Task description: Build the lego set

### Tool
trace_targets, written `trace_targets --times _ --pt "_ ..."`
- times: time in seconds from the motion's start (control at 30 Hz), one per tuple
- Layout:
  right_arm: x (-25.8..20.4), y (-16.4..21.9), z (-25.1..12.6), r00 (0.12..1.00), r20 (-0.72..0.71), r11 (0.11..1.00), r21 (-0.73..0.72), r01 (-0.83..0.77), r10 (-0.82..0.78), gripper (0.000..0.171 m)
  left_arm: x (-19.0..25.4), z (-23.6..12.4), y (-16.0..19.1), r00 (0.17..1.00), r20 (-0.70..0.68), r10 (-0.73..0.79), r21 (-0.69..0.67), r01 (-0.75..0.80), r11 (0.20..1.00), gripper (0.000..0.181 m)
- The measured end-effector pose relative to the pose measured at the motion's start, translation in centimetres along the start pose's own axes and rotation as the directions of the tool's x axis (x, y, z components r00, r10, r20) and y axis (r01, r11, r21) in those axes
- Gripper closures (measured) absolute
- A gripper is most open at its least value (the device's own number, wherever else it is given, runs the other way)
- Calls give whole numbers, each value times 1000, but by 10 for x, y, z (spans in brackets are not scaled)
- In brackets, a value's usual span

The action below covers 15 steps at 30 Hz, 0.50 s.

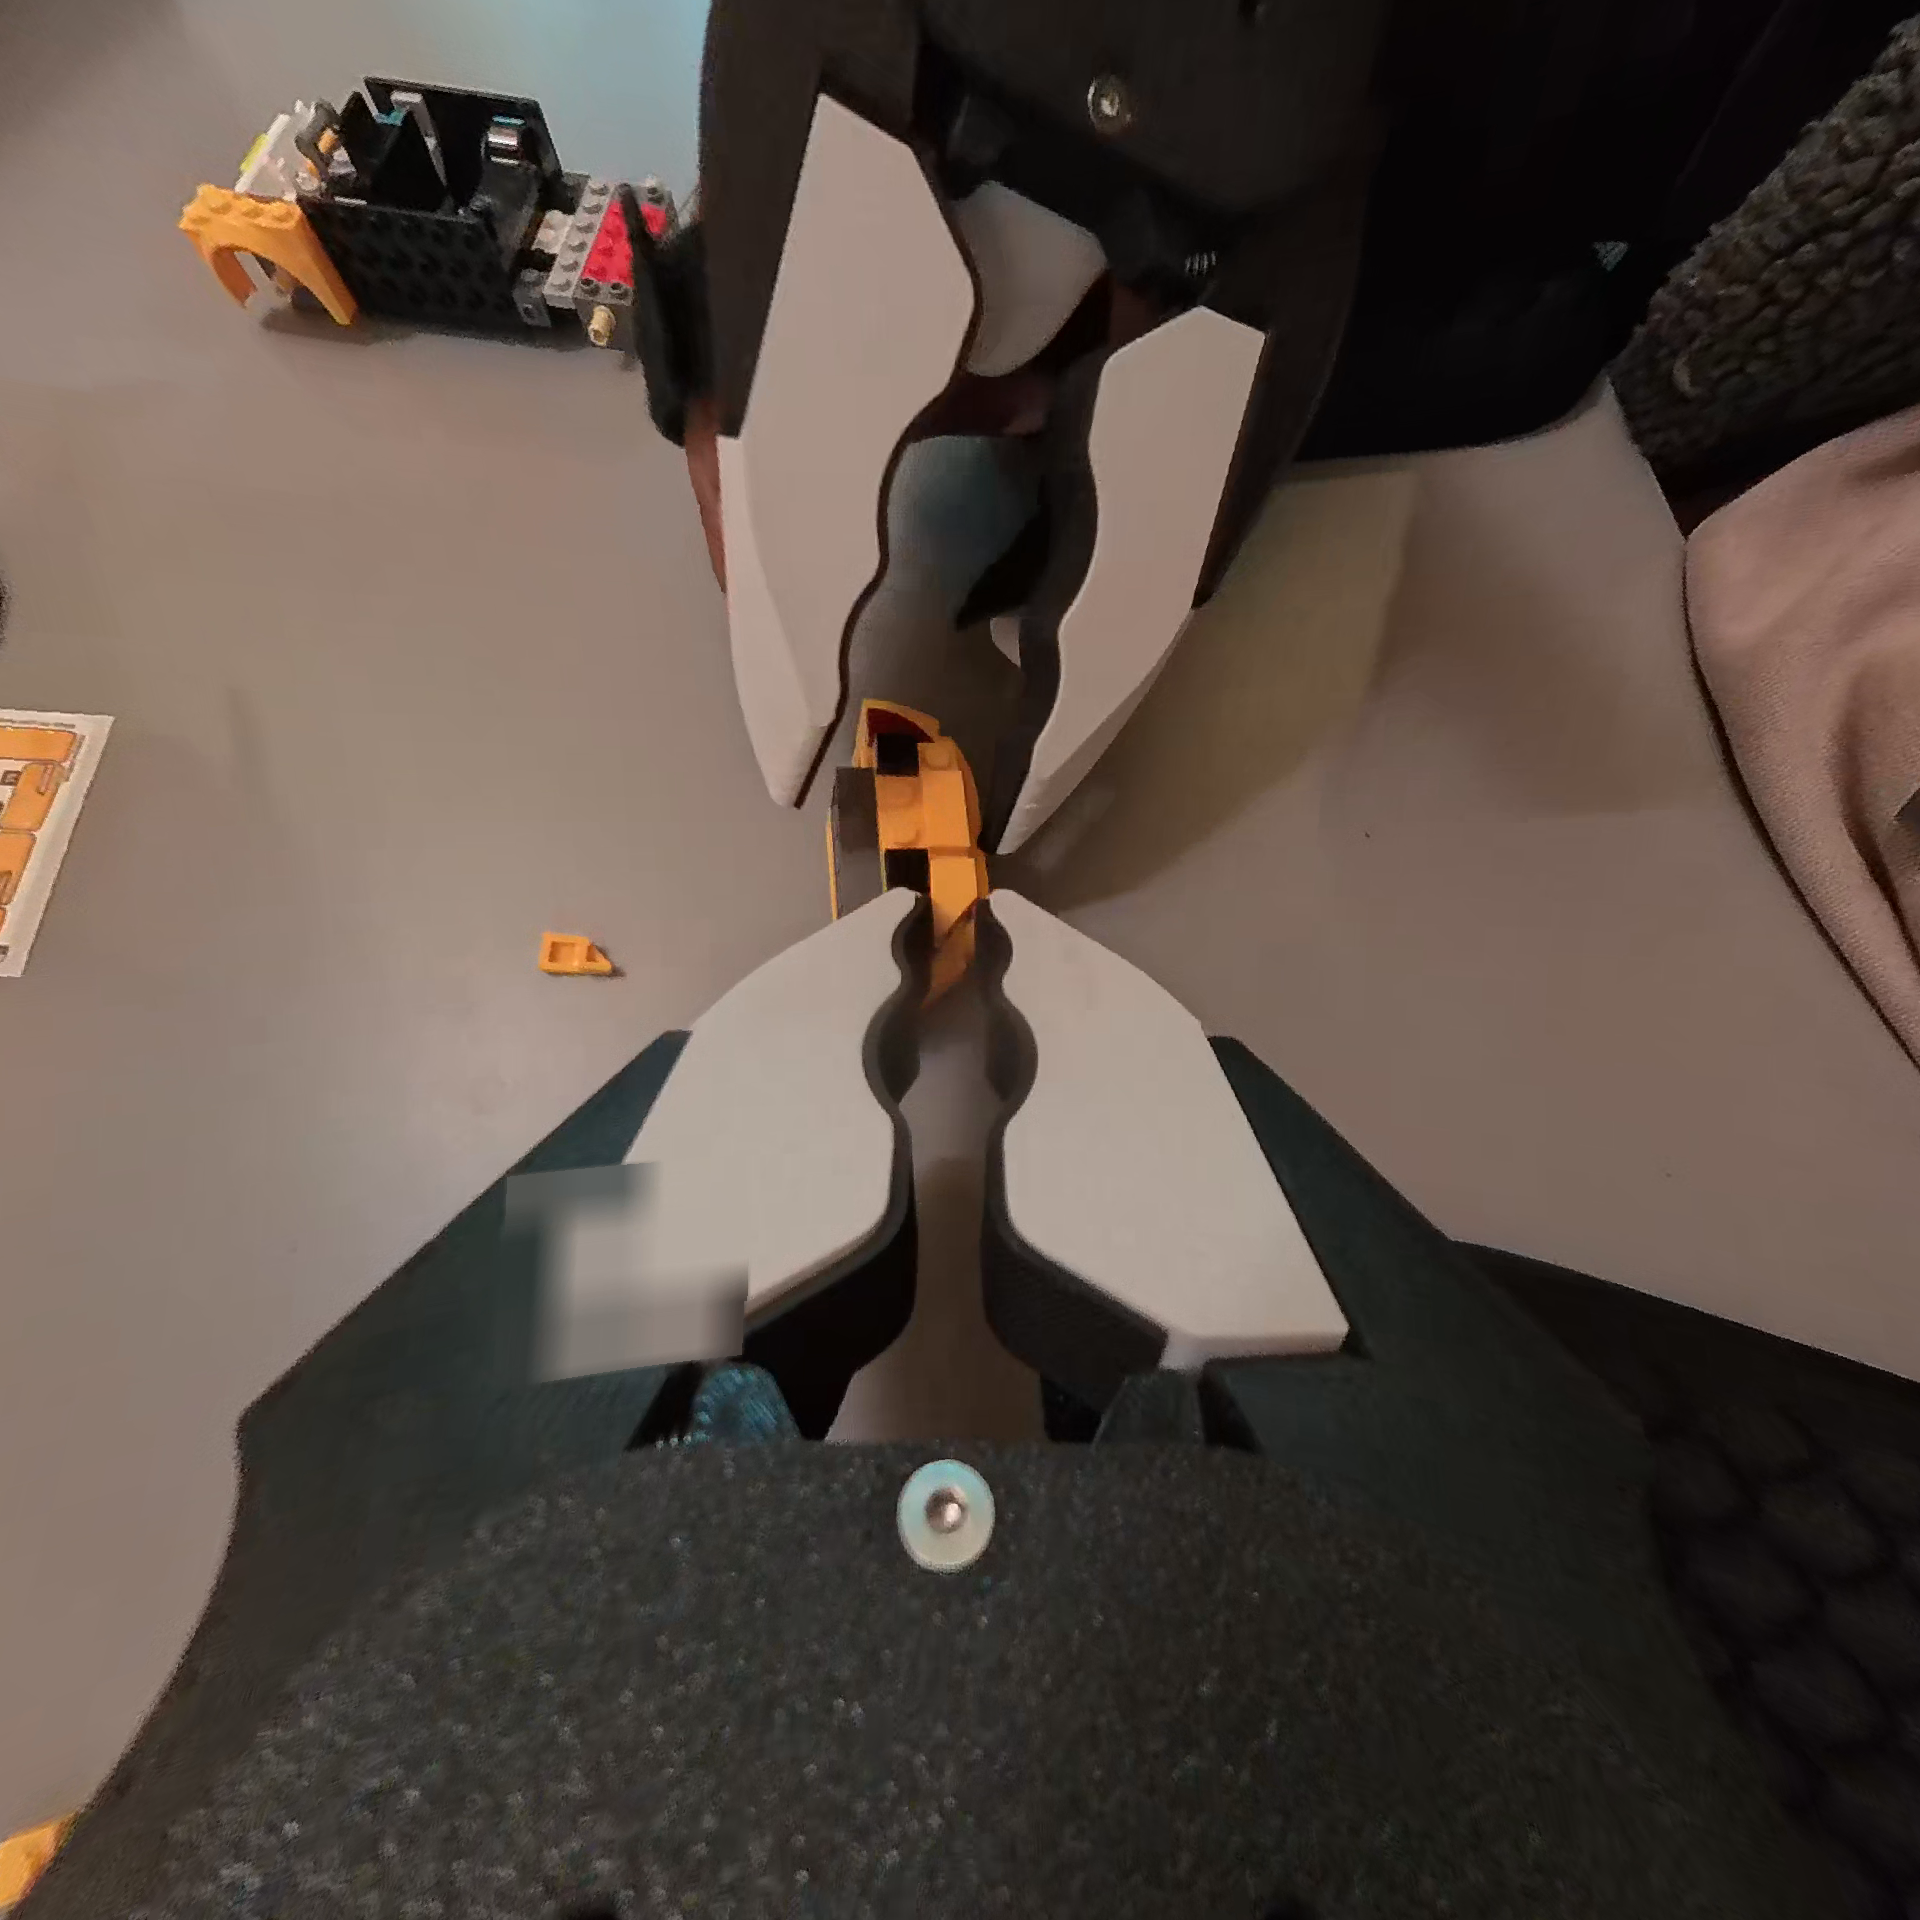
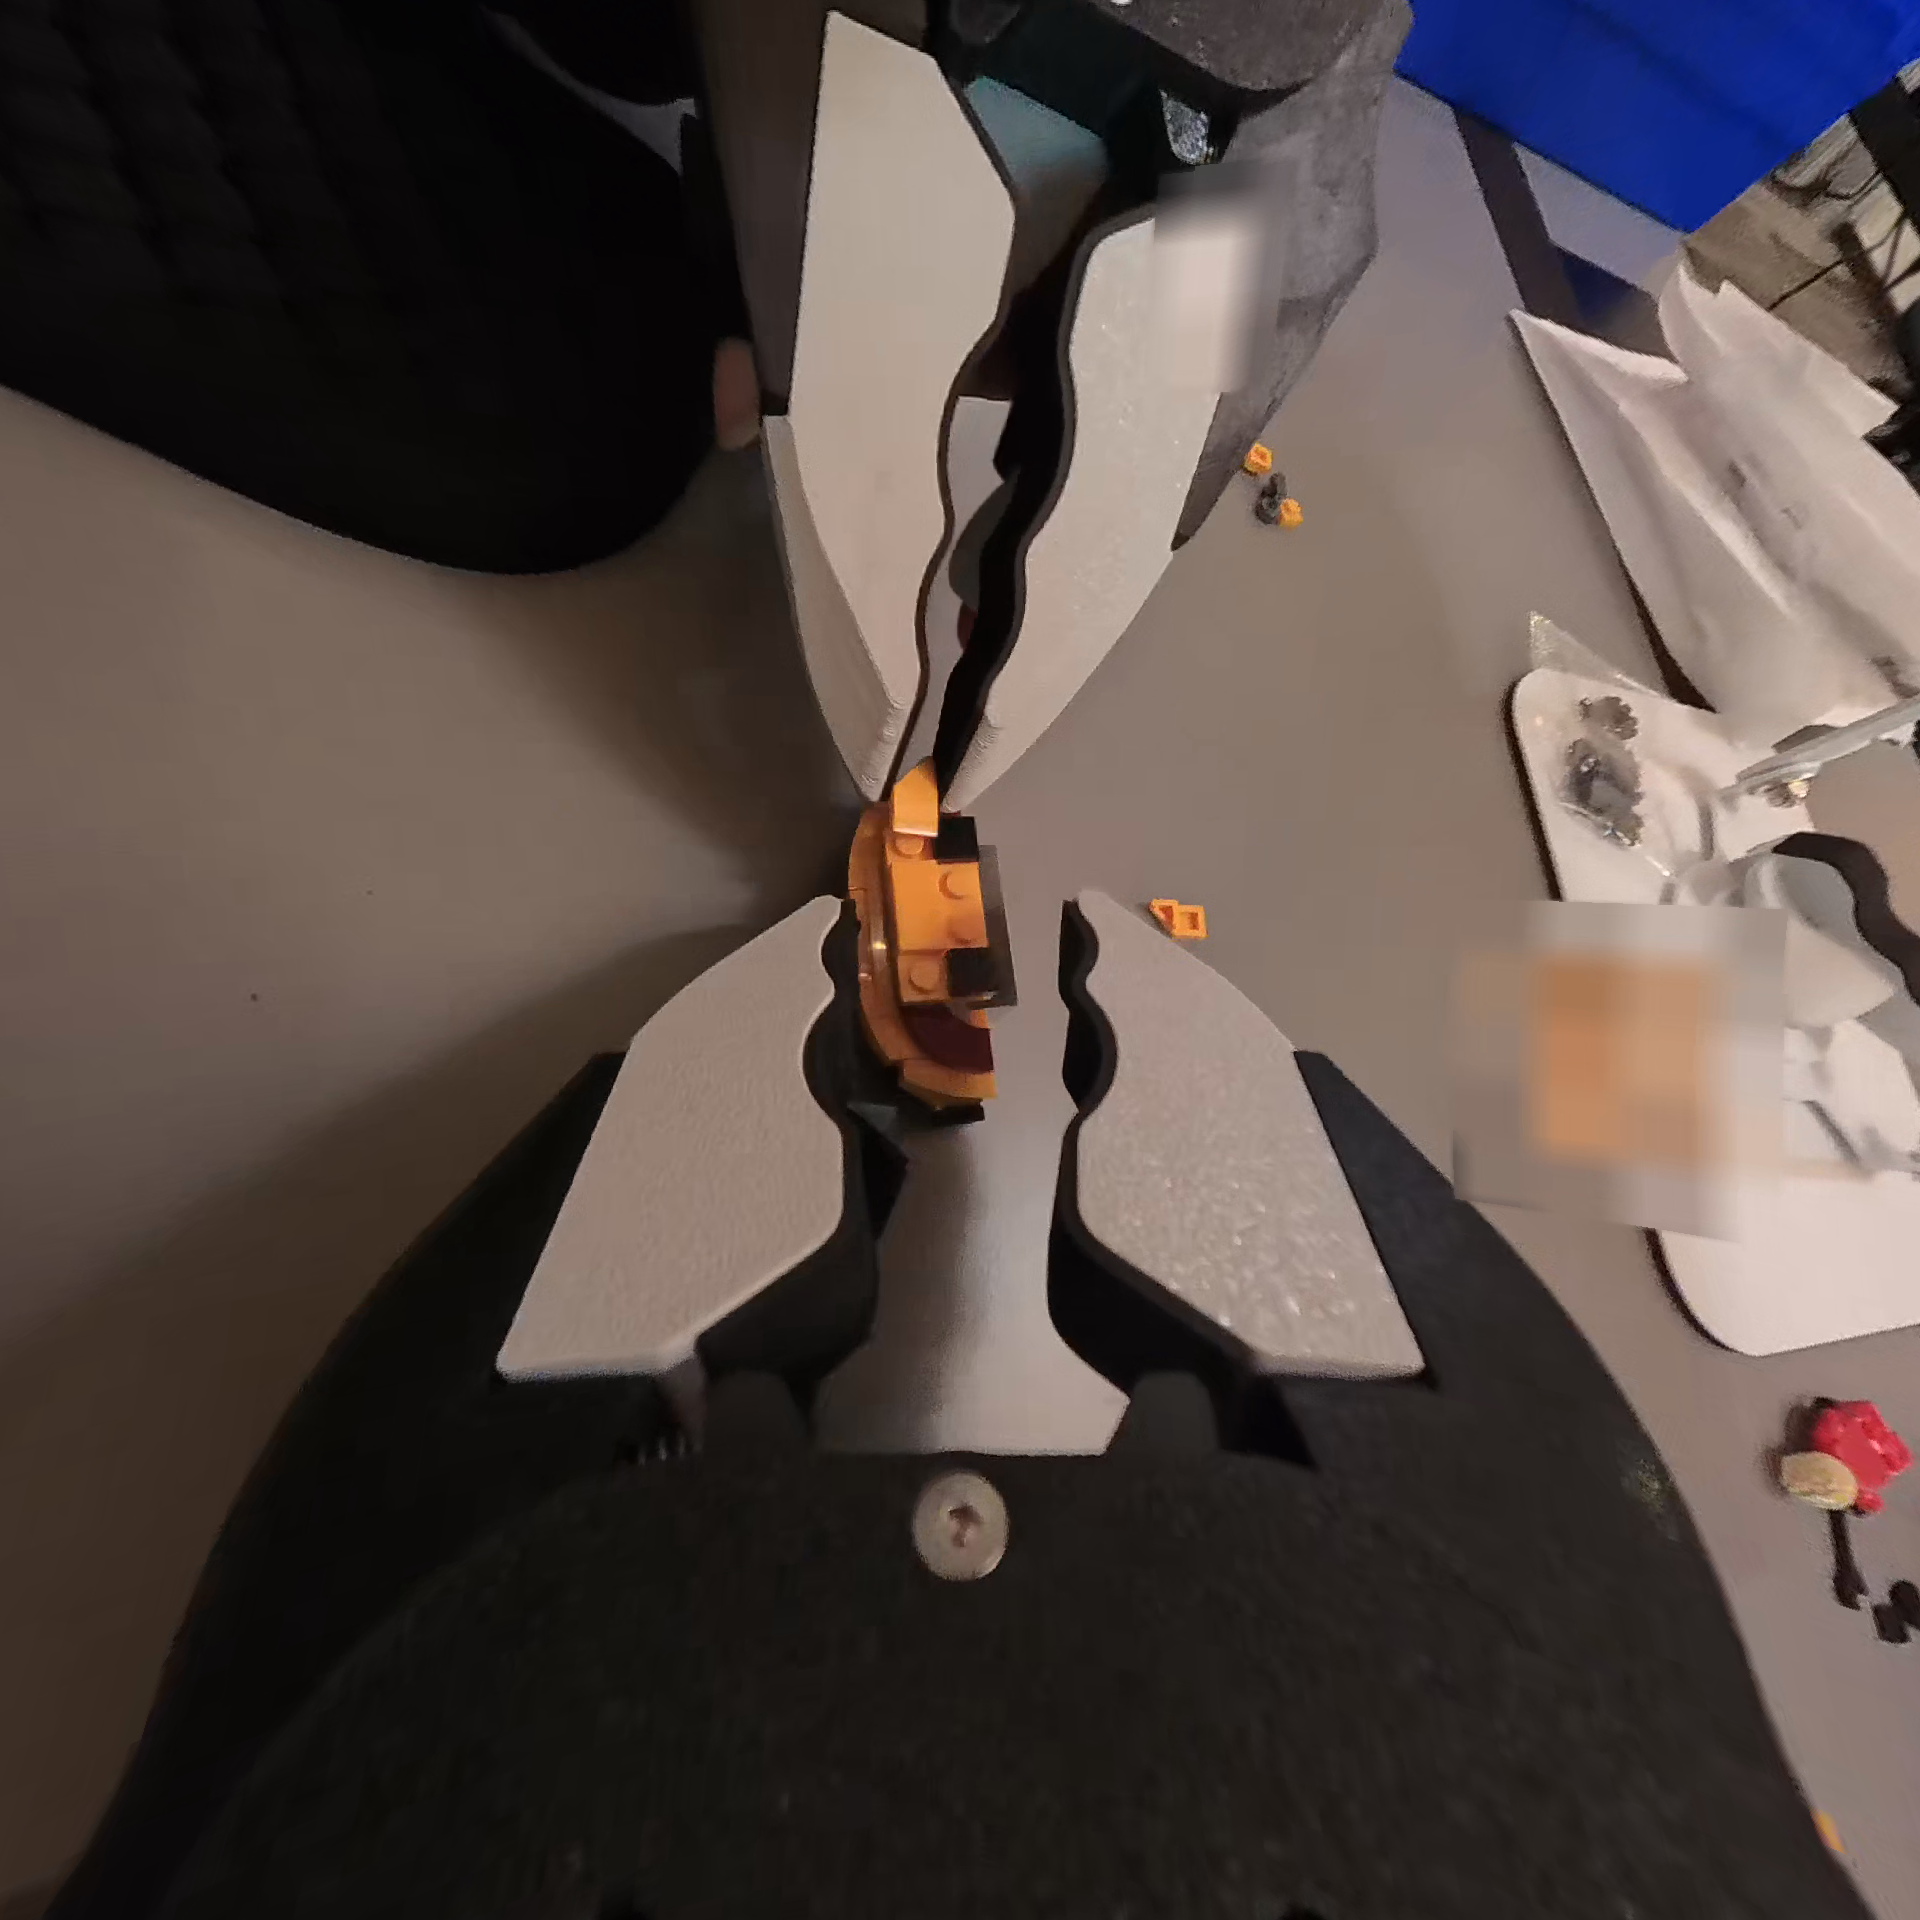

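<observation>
A small orange and black lego sub-assembly (image 1: 935, 821) with a dark red curved part is held above the grey table (image 1: 364, 623). My left gripper (image 1: 948, 914) is shut on its orange end. In the right wrist view the left gripper (image 2: 920, 795) comes in from the top, pinching the top of the sub-assembly (image 2: 930, 914). My right gripper (image 2: 956, 909) is open, with its fingers on either side of the sub-assembly; the left finger is close against it. In the left wrist view the right gripper (image 1: 899, 816) reaches in from above.
A partly built black model (image 1: 416, 229) with an orange arch stands at the far left. A loose orange piece (image 1: 571, 954) lies nearby, also in the right wrist view (image 2: 1179, 920). An instruction sheet (image 1: 42, 831), white bags (image 2: 1714, 499), small orange bits (image 2: 1273, 488) and a red piece (image 2: 1855, 1449) lie around. My two grippers' fingertips are within a few centimetres of each other.
</observation>
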State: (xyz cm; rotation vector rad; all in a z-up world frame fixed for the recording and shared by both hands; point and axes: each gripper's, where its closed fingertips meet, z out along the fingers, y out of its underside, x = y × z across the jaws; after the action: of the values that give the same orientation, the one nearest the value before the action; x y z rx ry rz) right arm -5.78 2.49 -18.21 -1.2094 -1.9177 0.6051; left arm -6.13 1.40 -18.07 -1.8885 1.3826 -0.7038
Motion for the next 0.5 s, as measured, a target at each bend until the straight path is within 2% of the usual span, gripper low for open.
trace_targets --times 0.17,0.5 --pt "-3 4 -4 995 69 997 -9 -78 78 130 0 0 -3 1000 13 4 1 -4 1000 174" --pt "-2 17 9 993 54 992 -76 -104 108 133 -6 1 -3 999 52 -5 -14 6 1000 174"
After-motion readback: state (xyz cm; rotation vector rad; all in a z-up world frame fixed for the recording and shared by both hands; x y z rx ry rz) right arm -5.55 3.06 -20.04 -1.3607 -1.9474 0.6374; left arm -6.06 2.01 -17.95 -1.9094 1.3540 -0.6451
